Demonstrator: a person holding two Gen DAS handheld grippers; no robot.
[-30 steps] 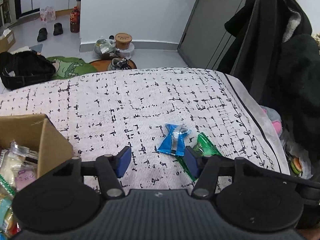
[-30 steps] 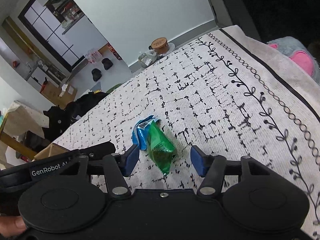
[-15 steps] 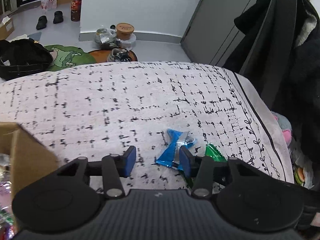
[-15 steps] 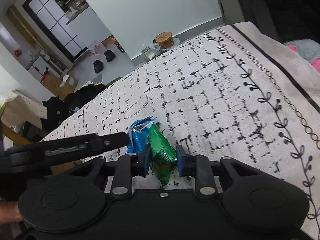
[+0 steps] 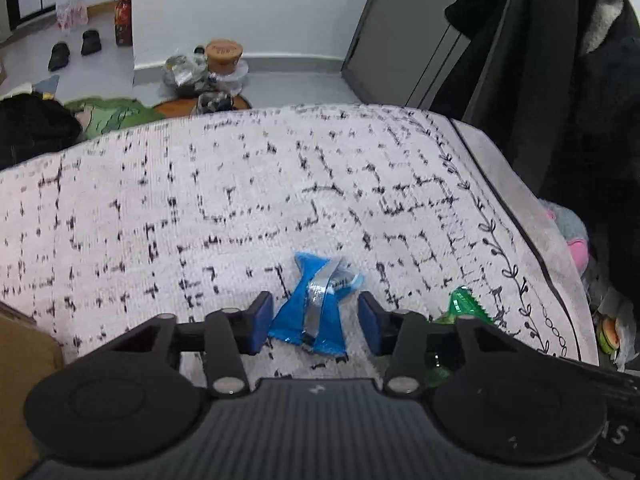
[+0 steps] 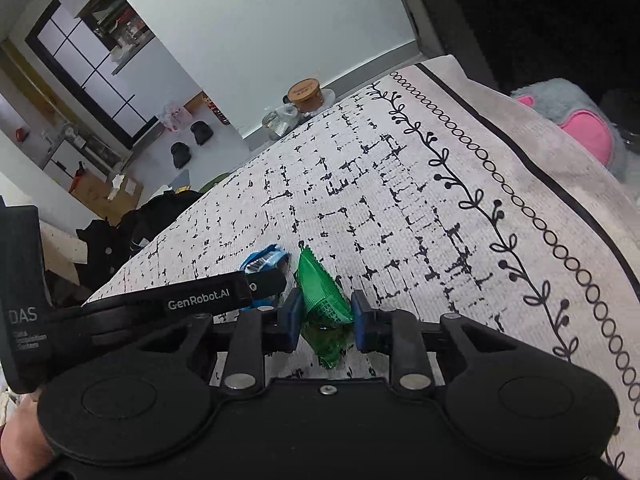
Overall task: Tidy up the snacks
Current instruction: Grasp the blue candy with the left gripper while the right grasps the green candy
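A blue snack packet (image 5: 316,304) lies on the white black-patterned cloth (image 5: 240,200), between the blue pads of my left gripper (image 5: 314,326). Its jaws are closing; the left pad is almost at the packet and the right pad stands a little off it. A green snack packet (image 6: 320,284) lies just right of the blue packet (image 6: 262,260). My right gripper (image 6: 325,316) is shut on the green packet's near half. In the left wrist view only the green packet's tip (image 5: 464,306) shows past the right finger. One finger of the left gripper (image 6: 224,294) crosses the right wrist view.
A cardboard box (image 5: 24,360) stands at the left edge. Dark coats (image 5: 580,80) hang on the right, and a grey and pink plush toy (image 6: 576,120) lies past the cloth's bordered edge. Shoes, bags and a brown tub (image 5: 224,50) sit on the floor beyond.
My left gripper moved forward and down over the blue packet while its jaws narrowed. My right gripper went from open around the green packet to shut on it.
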